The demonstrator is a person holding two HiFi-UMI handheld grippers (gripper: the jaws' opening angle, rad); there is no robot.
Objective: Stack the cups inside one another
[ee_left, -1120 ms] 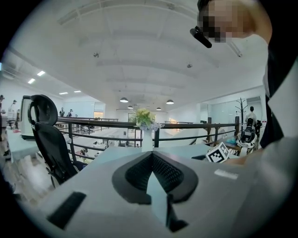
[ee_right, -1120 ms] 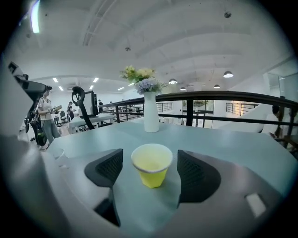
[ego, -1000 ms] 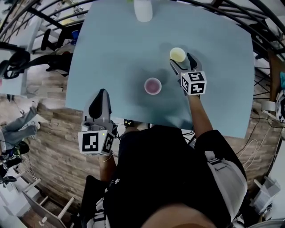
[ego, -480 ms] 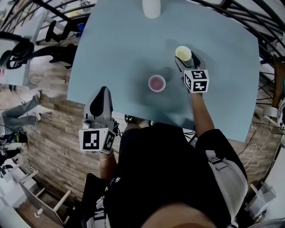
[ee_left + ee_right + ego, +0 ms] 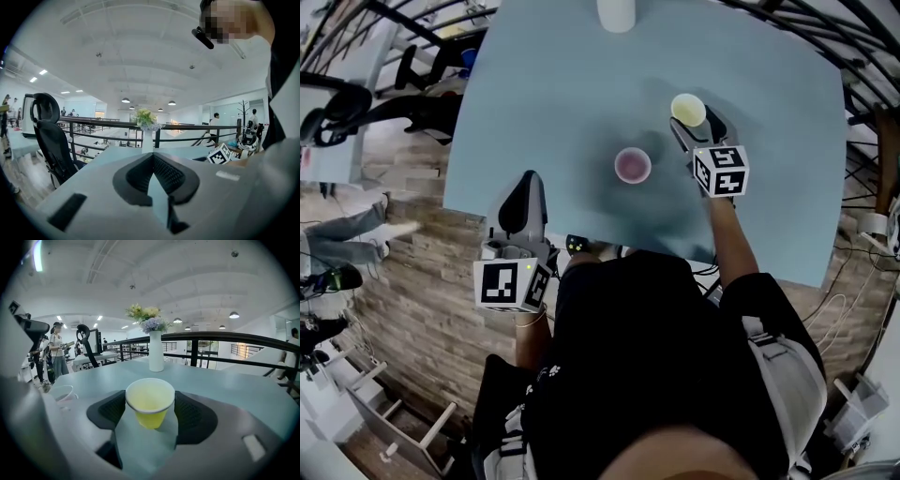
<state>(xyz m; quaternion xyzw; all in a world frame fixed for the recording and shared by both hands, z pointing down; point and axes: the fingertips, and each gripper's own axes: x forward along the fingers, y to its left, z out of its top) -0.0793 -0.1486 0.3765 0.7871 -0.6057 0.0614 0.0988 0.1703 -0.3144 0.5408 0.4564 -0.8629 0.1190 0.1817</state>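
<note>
Place: open-plan office, pretty sure
Clues: office chair, desk with a monitor, round ceiling lights
Layout: black railing, maybe an upper floor, far side's blurry

Pale blue-grey desk, smooth and matte, with rounded corners, set over a wooden plank floor. Bears a few things, well apart from one another.

At the far edge, near the middle: white vase, tall, narrow and upright, holding flowers in yellow, white and lilac.

Around the centre, a little toward the near edge: pink cup, upright, mouth up, pale and translucent, throwing a soft shadow onto the top.

To the right of that and farther back: yellow cup, upright, mouth up. Cannot tell whether its base rests on the desk or sits just clear of it.
</note>
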